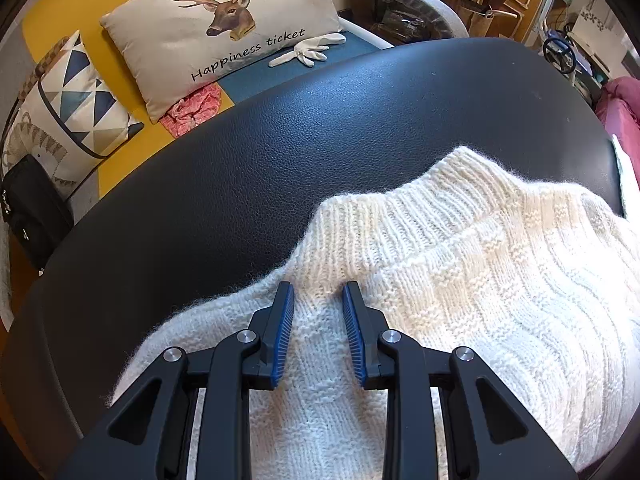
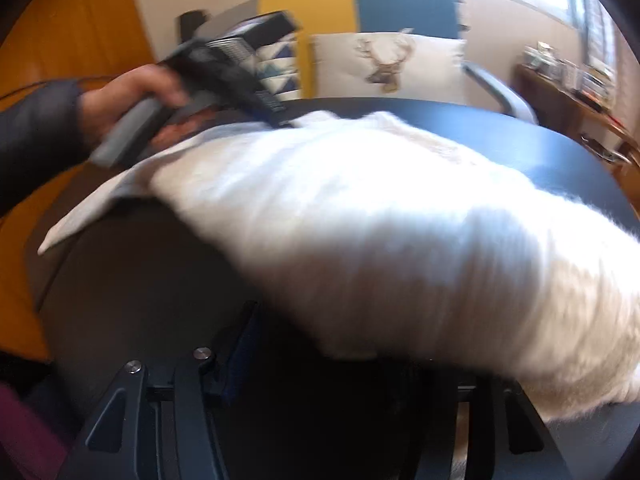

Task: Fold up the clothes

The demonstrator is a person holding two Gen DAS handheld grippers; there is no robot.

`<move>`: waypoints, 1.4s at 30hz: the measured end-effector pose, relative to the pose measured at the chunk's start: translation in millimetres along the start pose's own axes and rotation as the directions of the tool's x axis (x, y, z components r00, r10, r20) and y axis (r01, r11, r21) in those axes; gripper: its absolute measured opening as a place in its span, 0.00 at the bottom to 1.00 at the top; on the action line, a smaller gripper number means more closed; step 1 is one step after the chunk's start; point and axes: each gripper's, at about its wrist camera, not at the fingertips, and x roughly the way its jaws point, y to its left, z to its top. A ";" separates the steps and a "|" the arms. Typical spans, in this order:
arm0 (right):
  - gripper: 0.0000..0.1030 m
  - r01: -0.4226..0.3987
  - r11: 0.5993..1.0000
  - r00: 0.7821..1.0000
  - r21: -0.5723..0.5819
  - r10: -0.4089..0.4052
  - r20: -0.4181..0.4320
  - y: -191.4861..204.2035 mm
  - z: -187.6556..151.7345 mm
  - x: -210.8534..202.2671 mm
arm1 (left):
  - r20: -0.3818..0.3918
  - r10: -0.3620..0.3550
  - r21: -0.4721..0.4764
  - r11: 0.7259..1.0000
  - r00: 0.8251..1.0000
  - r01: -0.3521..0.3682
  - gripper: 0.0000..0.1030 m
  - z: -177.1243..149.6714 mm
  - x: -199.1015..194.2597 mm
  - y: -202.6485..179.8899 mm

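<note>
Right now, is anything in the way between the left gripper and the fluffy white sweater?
No, nothing visible is in the way. The left gripper is right down on the white sweater, near its shoulder edge beside the collar, with knit showing between its blue pads. Whether the pads actually pinch the knit can't be told. Only the black table lies beyond.

My left wrist view looks steeply down, close over the sweater (image 1: 460, 280). My right wrist view, blurred, faces across the table (image 2: 560, 152). Both share the deer pillow (image 1: 224, 28) at twelve o'clock.
</note>
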 end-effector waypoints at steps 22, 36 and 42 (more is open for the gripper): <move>0.18 -0.858 0.497 0.503 0.129 0.864 0.022 52.4 28.8 -23.8 | -0.040 0.020 0.022 1.000 0.999 -0.019 0.28 4.0 2.5 -2.9; 0.42 -0.004 0.999 0.999 0.036 0.003 0.034 -26.5 104.9 -45.1 | 0.008 -0.054 -0.041 0.998 0.998 0.055 0.34 -12.3 -12.5 10.9; 0.38 0.154 0.977 0.964 -0.144 -0.181 -0.197 -22.4 89.3 45.0 | 0.107 -0.158 -0.134 0.976 0.982 0.172 0.34 -39.8 -41.7 52.4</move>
